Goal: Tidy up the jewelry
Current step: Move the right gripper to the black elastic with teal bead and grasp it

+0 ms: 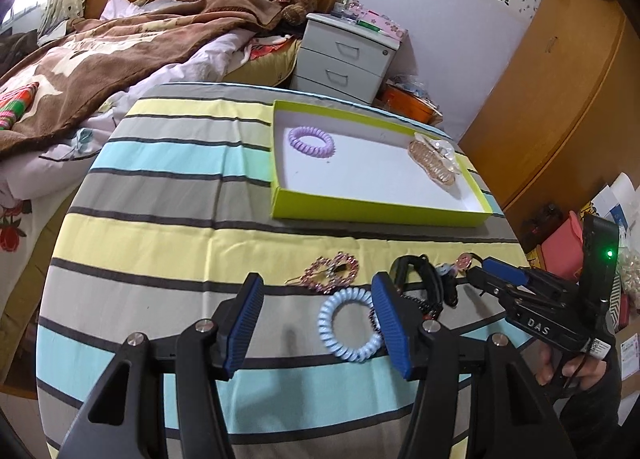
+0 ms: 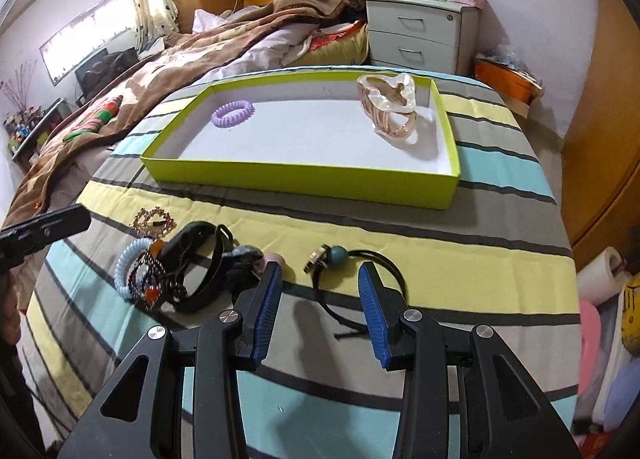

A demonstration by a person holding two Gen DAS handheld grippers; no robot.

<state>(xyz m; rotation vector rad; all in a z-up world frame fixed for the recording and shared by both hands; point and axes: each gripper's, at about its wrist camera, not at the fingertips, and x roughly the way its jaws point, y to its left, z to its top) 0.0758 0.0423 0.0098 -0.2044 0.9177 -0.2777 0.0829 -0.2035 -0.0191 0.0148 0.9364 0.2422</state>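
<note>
A lime-green box (image 1: 360,211) (image 2: 304,179) sits on the striped table and holds a purple coil hair tie (image 1: 311,141) (image 2: 233,113) and a clear pink hair claw (image 1: 434,161) (image 2: 390,107). On the cloth lie a light blue coil tie (image 1: 349,325) (image 2: 130,261), a pink beaded piece (image 1: 330,273), a black band (image 2: 200,271) with beads, and a black hair tie with a teal ball (image 2: 338,255). My left gripper (image 1: 318,323) is open, low over the blue coil tie. My right gripper (image 2: 320,309) is open, just behind the teal-ball tie; it also shows in the left wrist view (image 1: 500,275).
The table wears a striped cloth (image 1: 168,187). A bed with a brown blanket (image 1: 100,59) lies to the left. A grey drawer unit (image 1: 344,55) stands behind the table. Wooden wardrobes (image 1: 560,99) and floor clutter are on the right.
</note>
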